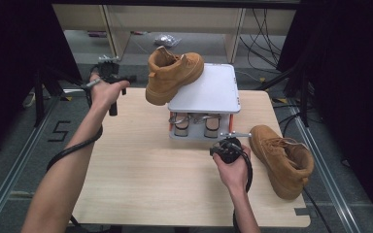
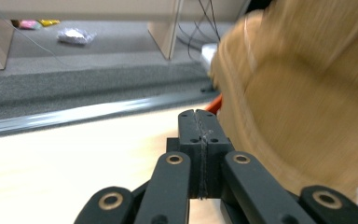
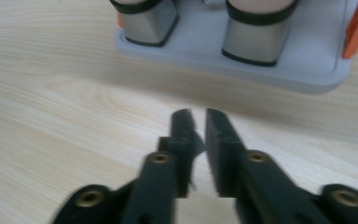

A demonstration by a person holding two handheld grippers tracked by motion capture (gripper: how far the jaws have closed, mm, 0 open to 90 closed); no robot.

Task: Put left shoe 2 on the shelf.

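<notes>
Boot [image 1: 171, 74] leans half off the grey rack [image 1: 209, 90], its mate [image 1: 284, 159] on the surface [image 1: 141, 170]. We judge it bulky, soft-walled; best gripped at the collar. Left claw [image 2: 198, 122] is together, empty; right claw [image 3: 198, 122] nearly together, empty.

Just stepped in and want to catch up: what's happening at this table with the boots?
A person works at a wooden table with a gripper in each hand. One tan boot sits tilted, half on the grey two-tier stand, its heel hanging past the stand's left edge. The left gripper is beside it, jaws shut on nothing. The other boot lies on the table at the right. The right gripper, nearly closed and empty, points at the stand's lower shelf.
</notes>
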